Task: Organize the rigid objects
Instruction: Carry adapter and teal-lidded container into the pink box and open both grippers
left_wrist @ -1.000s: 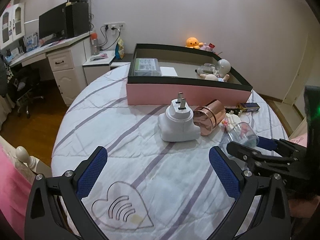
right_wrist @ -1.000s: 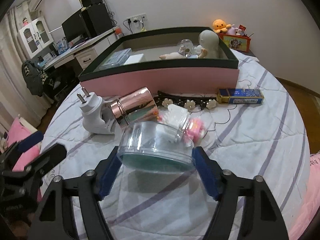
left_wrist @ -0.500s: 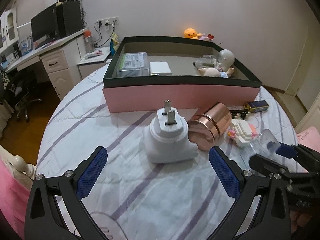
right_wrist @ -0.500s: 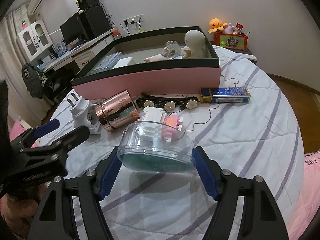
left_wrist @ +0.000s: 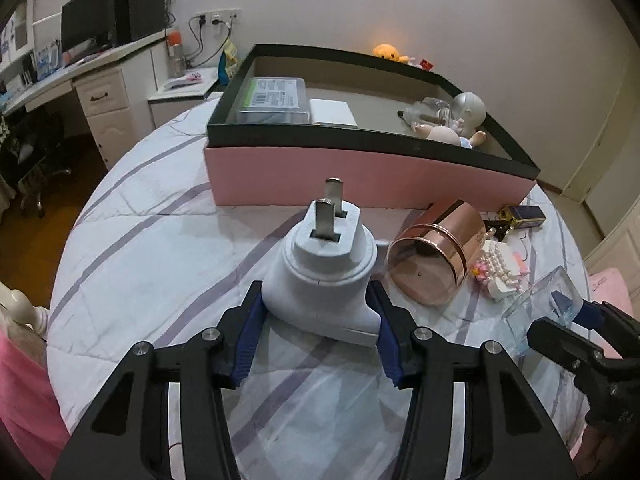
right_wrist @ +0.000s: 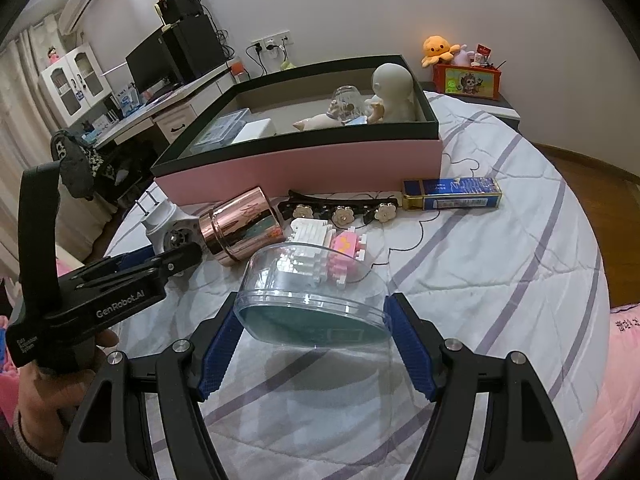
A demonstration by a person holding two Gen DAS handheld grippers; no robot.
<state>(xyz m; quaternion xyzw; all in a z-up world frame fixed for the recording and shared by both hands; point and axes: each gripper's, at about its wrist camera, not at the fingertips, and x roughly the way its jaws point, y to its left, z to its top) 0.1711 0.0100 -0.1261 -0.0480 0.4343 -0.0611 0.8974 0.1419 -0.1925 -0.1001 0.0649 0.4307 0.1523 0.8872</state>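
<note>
L gripper (left_wrist: 320, 320): jaws just closed onto white plug adapter (left_wrist: 326, 276), on bedsheet. R gripper (right_wrist: 312, 344): clamps clear lid (right_wrist: 312, 300). Ahead, pink box (left_wrist: 360, 176) part-filled; copper tin (left_wrist: 436, 256), block toy (right_wrist: 324, 252), clip (right_wrist: 340, 210), blue box (right_wrist: 452, 194) left.

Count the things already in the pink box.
5 visible: a clear plastic case and a white block at its left end; a glass jar, a doll and a white figurine at its right. The near wall may hide more.

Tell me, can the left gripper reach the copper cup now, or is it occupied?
Probably not: the left gripper has just closed on the white plug adapter. The copper cup lies unobstructed beside it.
</note>
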